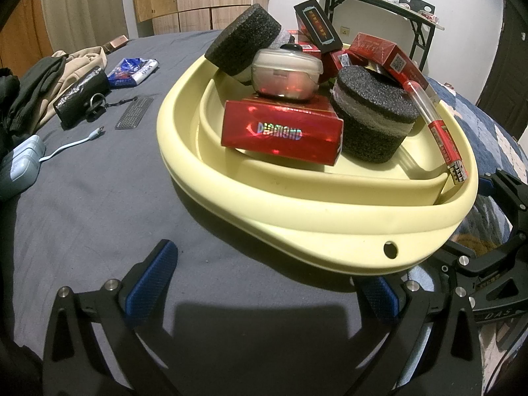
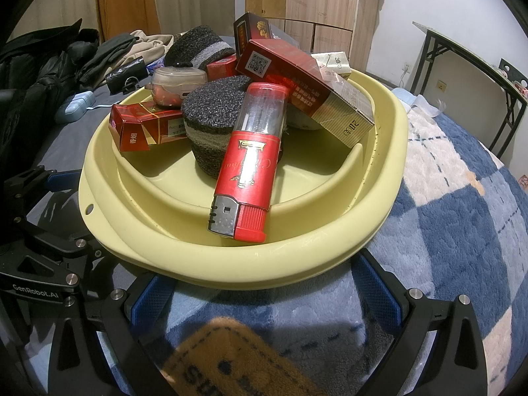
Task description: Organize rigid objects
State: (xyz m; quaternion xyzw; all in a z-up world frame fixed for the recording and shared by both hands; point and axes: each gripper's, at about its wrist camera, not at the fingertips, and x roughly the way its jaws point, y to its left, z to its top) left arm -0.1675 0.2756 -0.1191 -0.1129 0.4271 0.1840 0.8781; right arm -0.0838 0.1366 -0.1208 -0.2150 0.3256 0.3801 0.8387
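Bedroom scene: a bed (image 1: 99, 204) with a grey sheet, wardrobes behind, and a blue and white blanket (image 2: 462, 198) at 3 o'clock in the right view. Centre in both views sits a pale yellow basin (image 1: 297, 211), heaped with rigid items. Two black foam pucks, one (image 1: 373, 115) upright at centre, the other (image 1: 244, 39) tilted at 12 o'clock. Red boxes follow: one marked Diamond (image 1: 280, 132) lies flat, carrying a small clear case (image 1: 287, 76); others lean at the back. A large red lighter (image 2: 250, 161) slants from the pile onto the near rim, its metal head overhanging.

Left gripper (image 1: 264, 283) sits at 6 o'clock just short of the rim, fingers spread wide, holding nothing. Right gripper (image 2: 264, 293) likewise gapes empty, its fingers beside the rim's underside.

Risk, as I judge it: the pile is loose. Nudging or lifting the basin could tip the lighter out, slide the case off its box, or roll the tilted puck.
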